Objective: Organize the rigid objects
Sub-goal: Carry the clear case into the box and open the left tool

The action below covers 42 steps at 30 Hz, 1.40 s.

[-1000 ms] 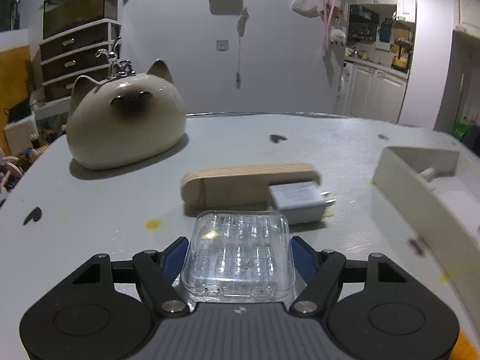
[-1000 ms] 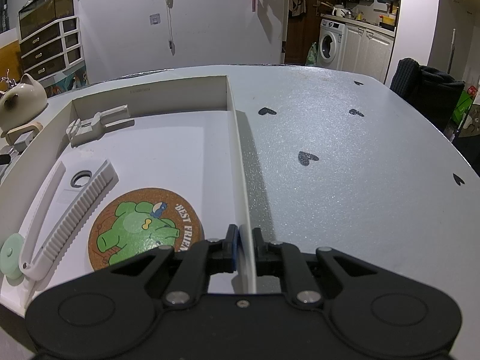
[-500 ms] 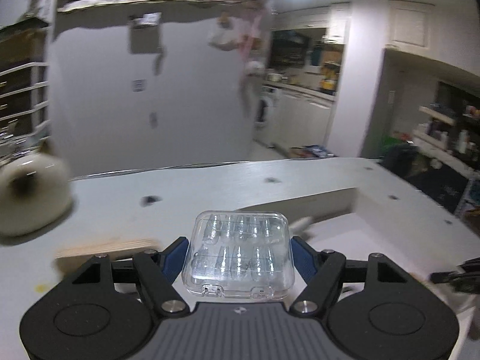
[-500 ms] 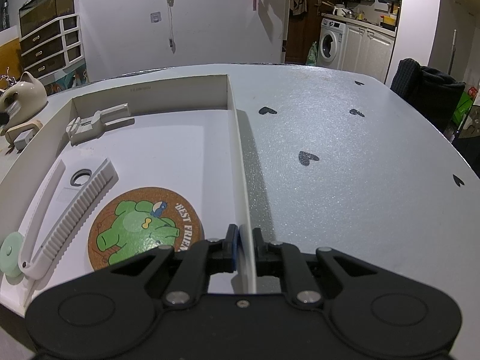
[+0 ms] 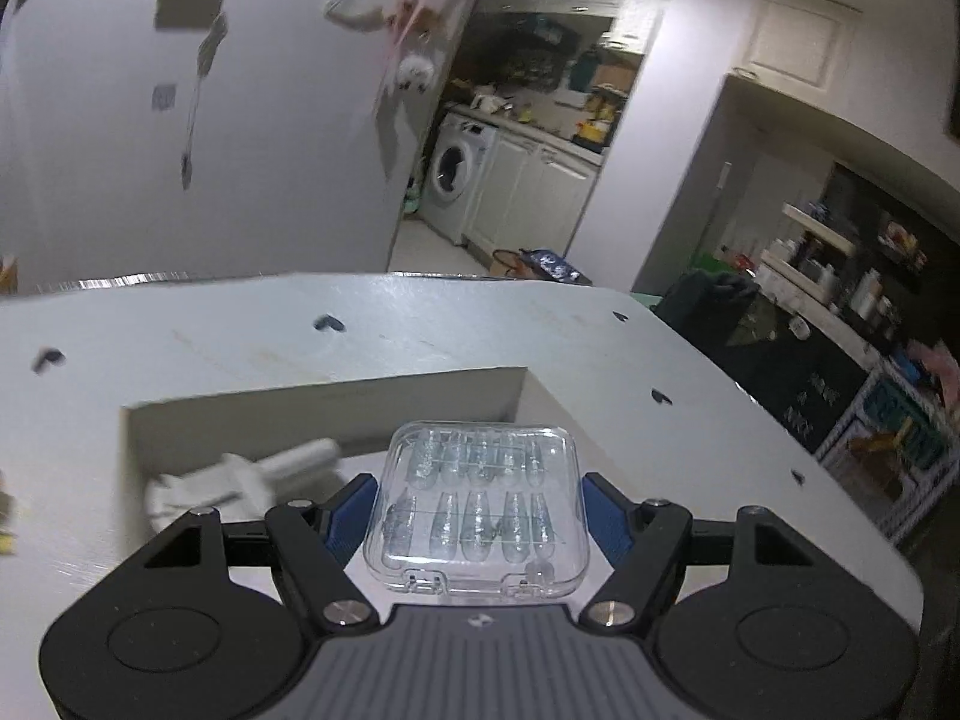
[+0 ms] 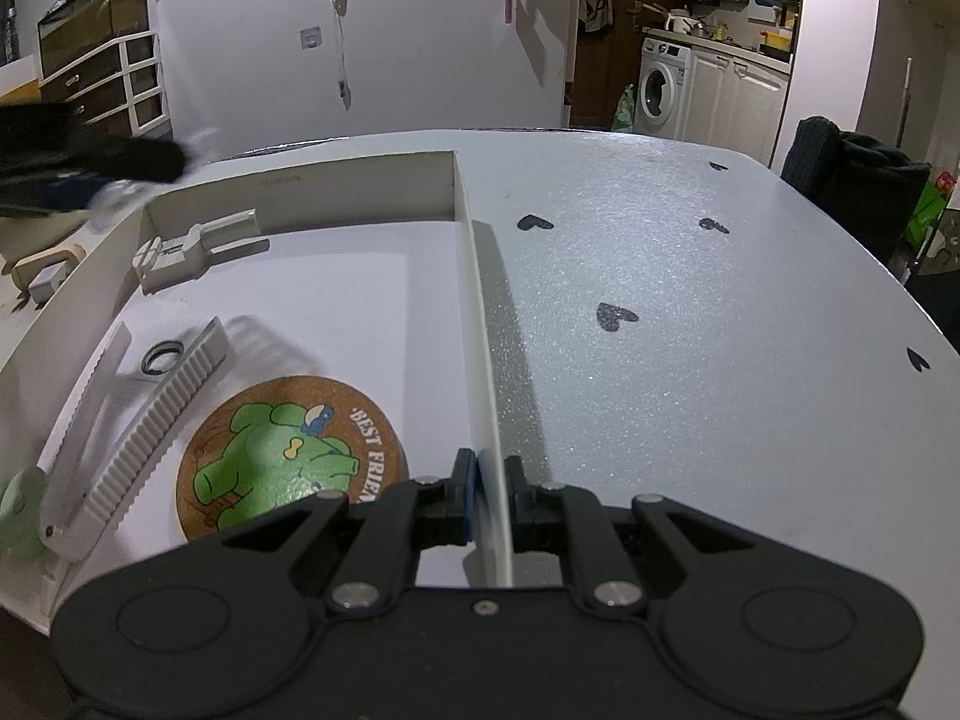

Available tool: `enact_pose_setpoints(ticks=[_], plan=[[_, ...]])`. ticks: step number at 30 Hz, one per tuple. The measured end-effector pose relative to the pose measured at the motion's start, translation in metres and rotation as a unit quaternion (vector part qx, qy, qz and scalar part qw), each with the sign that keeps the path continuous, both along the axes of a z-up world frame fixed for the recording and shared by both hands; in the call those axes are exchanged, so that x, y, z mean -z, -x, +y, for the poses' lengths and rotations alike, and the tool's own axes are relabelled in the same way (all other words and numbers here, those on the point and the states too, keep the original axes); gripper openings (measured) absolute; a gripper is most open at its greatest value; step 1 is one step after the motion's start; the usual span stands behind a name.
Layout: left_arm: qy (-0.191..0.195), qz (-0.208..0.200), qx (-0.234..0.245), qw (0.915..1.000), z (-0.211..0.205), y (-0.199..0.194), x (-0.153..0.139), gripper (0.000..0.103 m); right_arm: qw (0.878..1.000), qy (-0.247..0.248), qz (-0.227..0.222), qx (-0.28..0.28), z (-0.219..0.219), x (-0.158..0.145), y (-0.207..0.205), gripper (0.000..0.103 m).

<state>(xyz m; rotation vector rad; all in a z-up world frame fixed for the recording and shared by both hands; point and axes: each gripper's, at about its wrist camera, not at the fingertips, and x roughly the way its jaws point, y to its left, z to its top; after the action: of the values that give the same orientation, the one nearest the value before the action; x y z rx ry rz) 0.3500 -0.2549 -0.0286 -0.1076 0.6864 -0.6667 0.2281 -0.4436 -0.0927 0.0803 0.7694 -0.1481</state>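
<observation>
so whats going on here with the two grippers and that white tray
A person is sorting small items into the white tray. The left gripper holds a clear plastic case in the air above the tray, not yet set down. The right gripper is clamped on the tray's right wall, likely steadying it. A cork coaster, a white clip and a grey plastic piece already lie inside.

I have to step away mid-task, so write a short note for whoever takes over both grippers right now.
Left gripper: shut on the clear plastic case, held above the white tray.
Right gripper: clamped on the tray's right wall, steadying it.
In the tray: cork coaster, white serrated clip, grey clip, small ring.
Left: set the case down in the tray, then fetch the wooden block and the adapter beside it.
</observation>
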Motion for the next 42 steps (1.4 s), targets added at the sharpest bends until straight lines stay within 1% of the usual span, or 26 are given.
enact_pose_setpoints(ticks=[2,5,8,11,16,20,22,23,24,25,27,31,33,36,39,42], plan=[[0.006,0.019,-0.019,0.9996,-0.018,-0.010,0.003,0.074,1.000,-0.003,0.000,0.004,0.000,0.000,0.000,0.011],[0.020,0.065,-0.052,0.9963,-0.042,-0.028,0.013,0.074,1.000,0.002,-0.002,0.005,0.002,0.000,0.001,0.011],[0.018,0.086,-0.088,0.9922,-0.061,-0.040,0.027,0.074,1.000,0.000,-0.003,0.004,0.001,0.000,0.001,0.011],[0.006,0.091,-0.118,0.9888,-0.075,-0.046,0.038,0.074,1.000,0.001,-0.004,0.003,0.001,0.001,0.002,0.011],[-0.007,0.093,-0.137,0.9861,-0.087,-0.052,0.050,0.074,1.000,0.006,-0.007,0.001,0.002,0.001,0.003,0.011],[-0.021,0.072,-0.154,0.9852,-0.093,-0.052,0.052,0.074,1.000,0.003,-0.012,-0.003,0.001,0.002,0.006,0.011],[-0.025,0.065,-0.155,0.9855,-0.094,-0.052,0.053,0.077,1.000,0.004,-0.015,-0.004,0.001,0.002,0.007,0.011],[-0.023,0.064,-0.153,0.9858,-0.094,-0.051,0.053,0.081,1.000,0.005,-0.016,-0.005,0.001,0.002,0.008,0.011],[-0.020,0.066,-0.153,0.9858,-0.093,-0.051,0.053,0.092,1.000,0.004,-0.017,-0.006,0.001,0.002,0.009,0.011],[-0.016,0.066,-0.155,0.9855,-0.091,-0.050,0.052,0.096,1.000,0.004,-0.018,-0.006,0.001,0.002,0.009,0.011],[-0.016,0.066,-0.160,0.9847,-0.090,-0.048,0.050,0.096,1.000,0.003,-0.019,-0.007,0.001,0.002,0.010,0.011],[-0.025,0.081,-0.147,0.9856,-0.088,-0.045,0.049,0.101,1.000,0.005,-0.019,-0.007,0.001,0.002,0.009,0.011],[-0.029,0.087,-0.139,0.9861,-0.088,-0.042,0.048,0.101,1.000,0.004,-0.019,-0.007,0.001,0.002,0.009,0.011],[-0.025,0.094,-0.124,0.9875,-0.085,-0.035,0.046,0.103,1.000,0.004,-0.018,-0.007,0.001,0.002,0.009,0.011],[-0.031,0.091,-0.111,0.9891,-0.084,-0.027,0.043,0.103,1.000,0.003,-0.018,-0.008,0.000,0.002,0.008,0.011],[-0.038,0.081,-0.089,0.9920,-0.082,-0.016,0.036,0.103,1.000,0.003,-0.017,-0.007,0.000,0.002,0.008,0.011]])
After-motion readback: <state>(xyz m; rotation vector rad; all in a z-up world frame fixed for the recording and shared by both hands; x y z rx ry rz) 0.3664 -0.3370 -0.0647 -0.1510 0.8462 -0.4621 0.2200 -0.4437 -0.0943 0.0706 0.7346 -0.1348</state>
